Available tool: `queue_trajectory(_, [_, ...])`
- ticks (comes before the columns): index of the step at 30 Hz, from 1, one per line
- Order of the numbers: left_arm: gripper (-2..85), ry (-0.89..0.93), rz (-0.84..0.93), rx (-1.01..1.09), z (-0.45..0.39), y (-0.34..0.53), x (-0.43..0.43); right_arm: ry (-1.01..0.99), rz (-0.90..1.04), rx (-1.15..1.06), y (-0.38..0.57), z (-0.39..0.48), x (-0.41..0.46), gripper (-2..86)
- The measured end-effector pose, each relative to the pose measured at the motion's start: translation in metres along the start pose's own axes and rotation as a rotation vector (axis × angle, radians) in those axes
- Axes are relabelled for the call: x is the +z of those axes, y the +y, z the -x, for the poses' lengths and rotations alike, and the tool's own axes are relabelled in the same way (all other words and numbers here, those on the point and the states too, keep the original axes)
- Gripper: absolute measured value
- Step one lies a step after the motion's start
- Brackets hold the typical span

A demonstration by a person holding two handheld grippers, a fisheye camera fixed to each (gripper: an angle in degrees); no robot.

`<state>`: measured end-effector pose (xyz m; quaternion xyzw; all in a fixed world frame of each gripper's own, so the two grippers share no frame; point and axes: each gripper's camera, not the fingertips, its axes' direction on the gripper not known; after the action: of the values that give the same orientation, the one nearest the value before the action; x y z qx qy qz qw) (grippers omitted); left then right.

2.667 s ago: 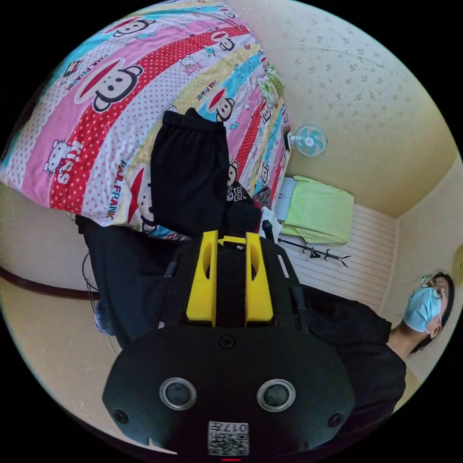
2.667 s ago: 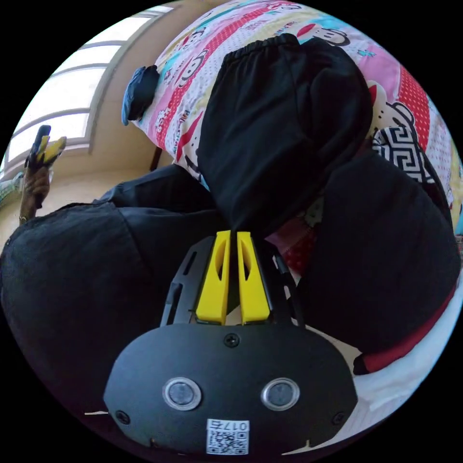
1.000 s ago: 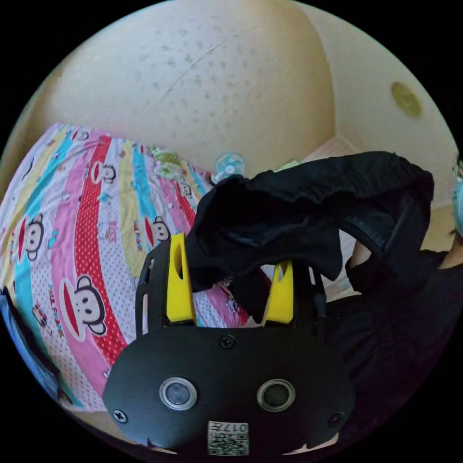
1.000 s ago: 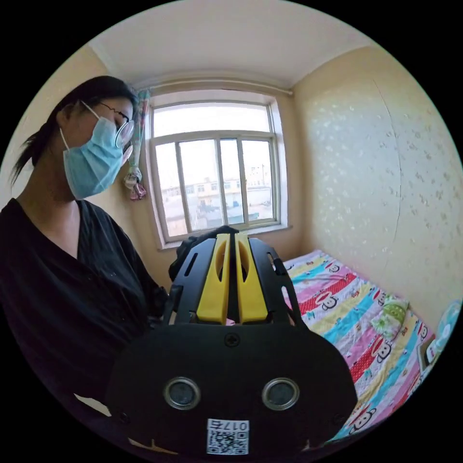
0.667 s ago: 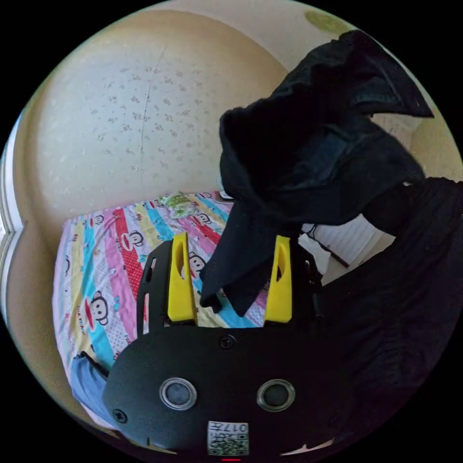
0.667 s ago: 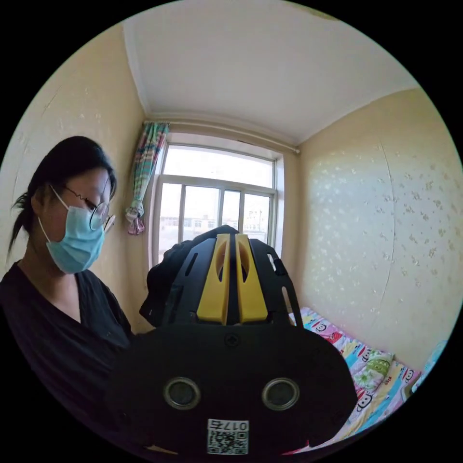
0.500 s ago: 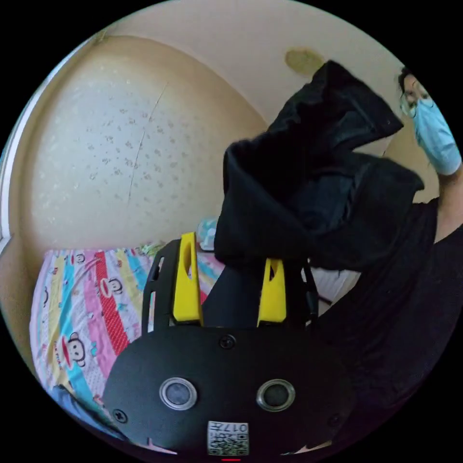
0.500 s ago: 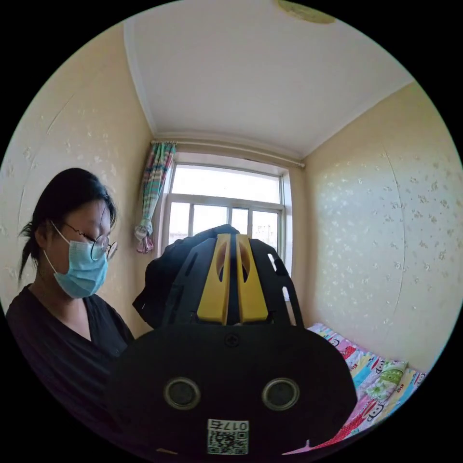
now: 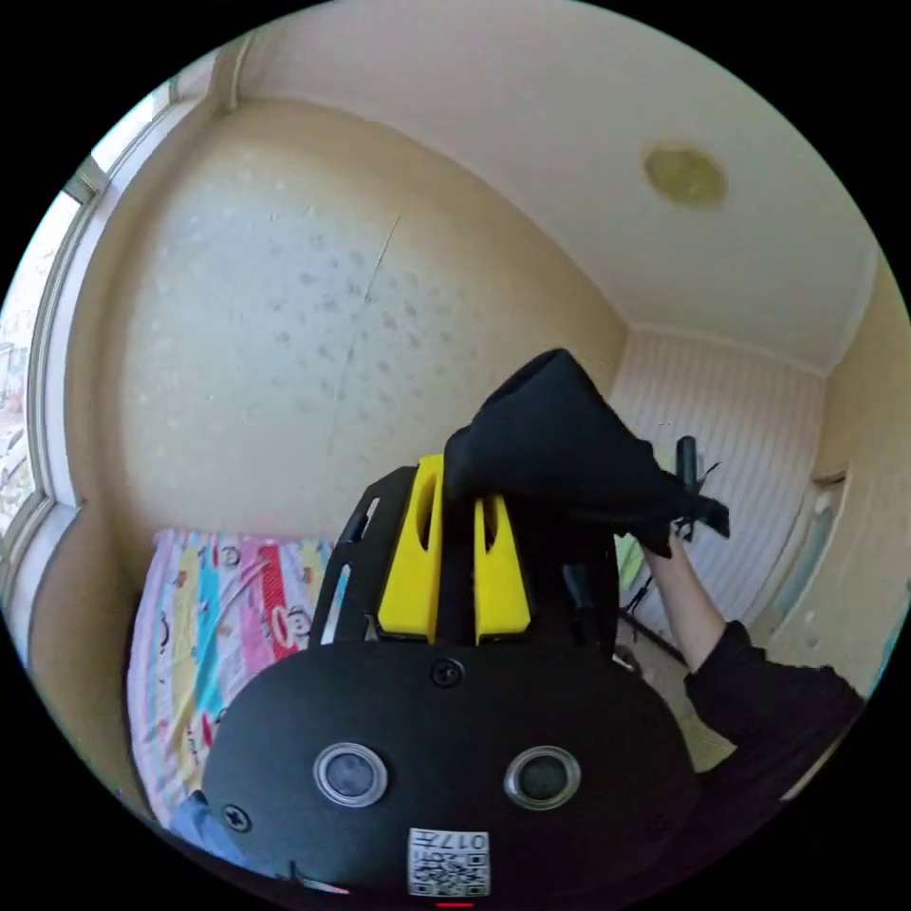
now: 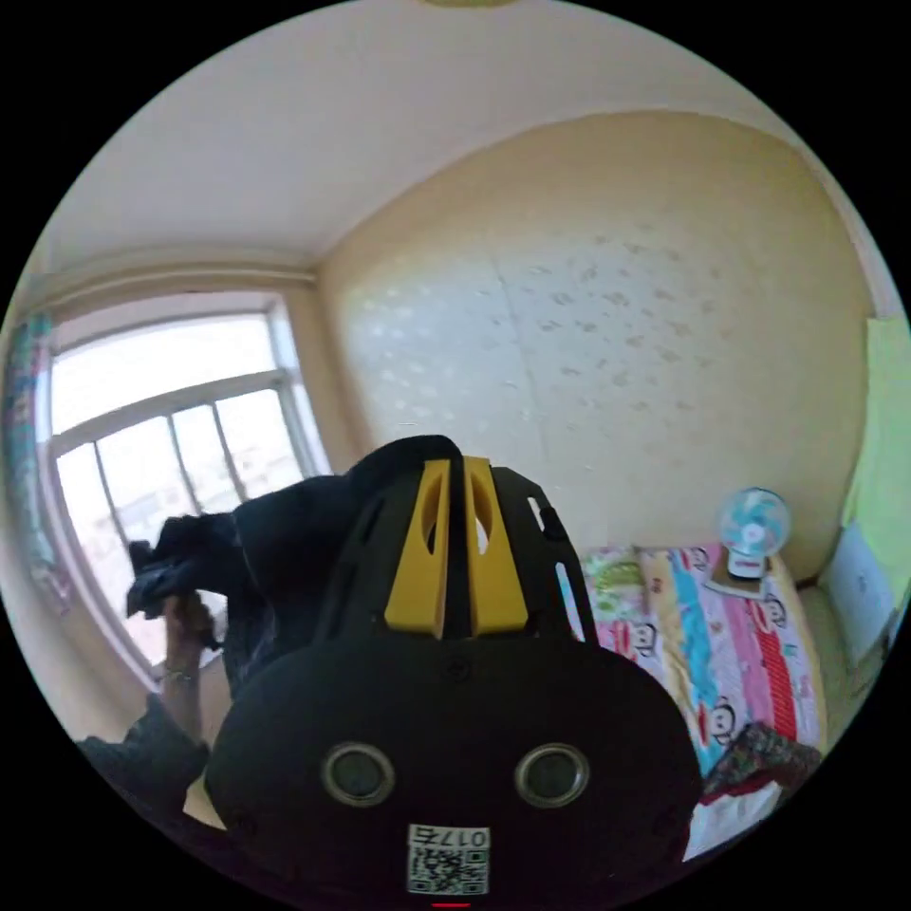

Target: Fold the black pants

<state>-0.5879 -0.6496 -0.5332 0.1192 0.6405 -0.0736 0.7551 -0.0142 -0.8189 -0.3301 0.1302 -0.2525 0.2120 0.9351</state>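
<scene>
Raised: black pants (image 9: 560, 451) | left gripper (image 9: 455, 484) clamped on pants | right gripper (image 10: 455, 474) clamped too

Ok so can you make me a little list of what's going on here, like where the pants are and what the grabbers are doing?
pants: black pants held up in the air, off the bed, bunched rather than folded
left gripper: left gripper has its yellow fingers nearly together on a bunch of the cloth
right gripper: right gripper has its fingers close together, dark cloth behind them; contact hidden
bed: bed with a striped cartoon sheet lies below
fan: small fan at the bed's far end
window: window on the wall beside the bed
</scene>
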Motion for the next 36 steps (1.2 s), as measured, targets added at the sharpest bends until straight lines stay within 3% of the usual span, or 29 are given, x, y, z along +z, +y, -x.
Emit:
queue_trajectory(1, [7.2, -0.06, 0.081, -0.026, 0.017, -0.013, 0.026, 0.1, 0.184, 0.059, 0.0, -0.032, 0.058, 3.3])
queue_trajectory(3, [8.1, -0.268, 0.368, -0.161, 0.096, -0.003, 0.104, 0.258, 0.359, 0.111, 0.036, -0.076, 0.118, 3.5])
queue_trajectory(5, [8.4, -0.333, 0.48, -0.213, 0.149, 0.045, 0.138, 0.363, 0.451, 0.034, 0.094, -0.109, 0.166, 3.7])
queue_trajectory(7, [8.6, -0.301, 0.583, -0.222, 0.197, 0.112, 0.172, 0.353, 0.685, -0.108, 0.199, -0.151, 0.233, 4.6])
queue_trajectory(11, [10.1, -0.249, 1.03, -0.307, 0.295, 0.316, 0.238, 0.288, 1.094, -0.147, 0.401, -0.212, 0.287, 5.7])
queue_trajectory(13, [10.8, -0.201, 1.174, -0.39, 0.324, 0.398, 0.243, 0.261, 1.346, -0.054, 0.514, -0.242, 0.289, 6.0])
queue_trajectory(16, [11.5, -0.096, 1.284, -0.524, 0.354, 0.485, 0.237, 0.192, 1.487, 0.138, 0.587, -0.261, 0.272, 6.4])
queue_trajectory(20, [12.6, -0.05, 1.35, -0.473, 0.382, 0.506, 0.243, 0.069, 1.484, 0.384, 0.6, -0.271, 0.258, 7.1])
queue_trajectory(23, [13.5, -0.039, 1.304, -0.444, 0.413, 0.486, 0.259, 0.021, 1.396, 0.555, 0.586, -0.285, 0.252, 8.0])
queue_trajectory(29, [13.3, -0.007, 1.398, -0.494, 0.457, 0.515, 0.301, 0.183, 1.234, 0.729, 0.546, -0.339, 0.252, 11.7])
queue_trajectory(32, [11.3, -0.087, 1.195, -0.554, 0.473, 0.5, 0.279, 0.256, 1.221, 0.731, 0.528, -0.364, 0.257, 12.1])
queue_trajectory(34, [5.3, 0.065, 1.173, -0.609, 0.483, 0.495, 0.266, 0.249, 1.244, 0.696, 0.515, -0.383, 0.262, 12.1])
queue_trajectory(36, [4.8, 0.305, 1.135, -0.775, 0.495, 0.502, 0.236, 0.281, 1.27, 0.642, 0.506, -0.396, 0.261, 12.0])
